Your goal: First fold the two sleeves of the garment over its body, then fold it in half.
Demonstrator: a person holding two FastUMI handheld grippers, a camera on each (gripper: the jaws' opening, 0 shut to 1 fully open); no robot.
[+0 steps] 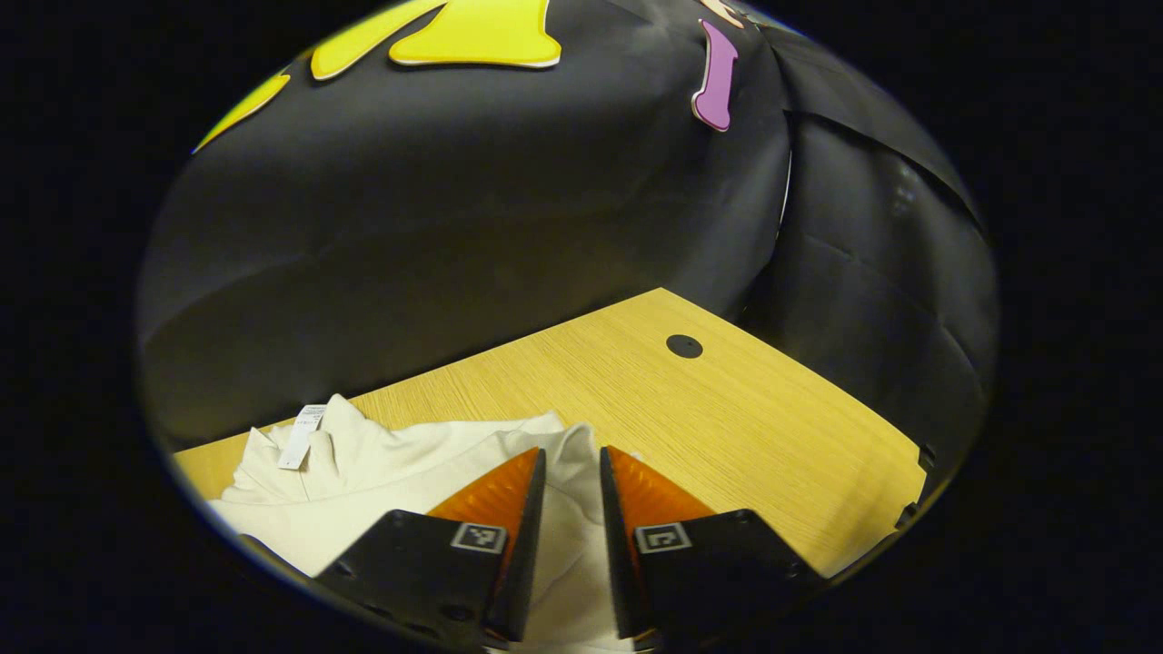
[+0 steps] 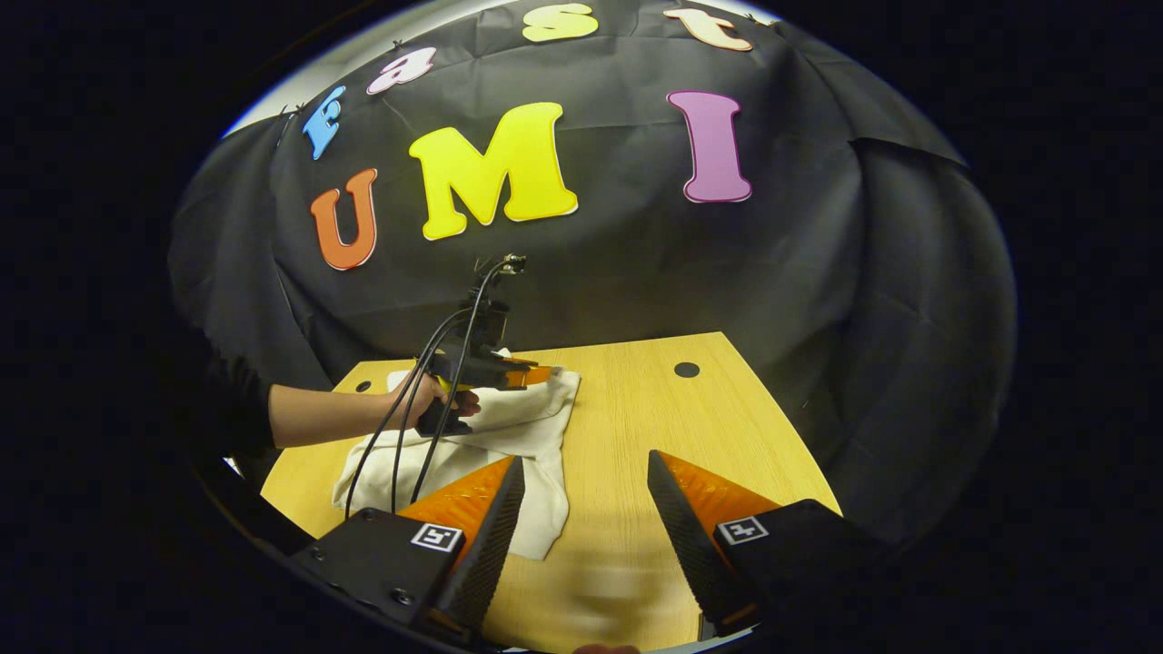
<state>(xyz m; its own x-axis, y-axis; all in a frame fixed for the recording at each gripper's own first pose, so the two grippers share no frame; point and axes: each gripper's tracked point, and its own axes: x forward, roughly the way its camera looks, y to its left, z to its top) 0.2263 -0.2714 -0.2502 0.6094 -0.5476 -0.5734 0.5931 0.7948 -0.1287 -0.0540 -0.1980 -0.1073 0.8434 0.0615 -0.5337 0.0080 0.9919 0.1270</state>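
A white garment [image 1: 382, 472] lies on the wooden table [image 1: 727, 409], its collar and a label tag [image 1: 302, 436] at the left. My left gripper [image 1: 572, 454] has its fingers drawn close, and cloth fills the narrow gap and bunches up at the tips, so it is shut on a fold of the garment. In the right gripper view the garment [image 2: 509, 436] lies folded narrow on the table's left half, with the left gripper [image 2: 536, 373] held by a hand [image 2: 427, 404] over its far right edge. My right gripper [image 2: 586, 468] is open above the table, just right of the garment's near corner.
The table [image 2: 654, 409] has bare wood to the right of the garment and a small black hole [image 2: 687, 370] near its far right corner. Black cables [image 2: 400, 436] hang from the left gripper across the garment. The booth's black cloth wall closes the back and right.
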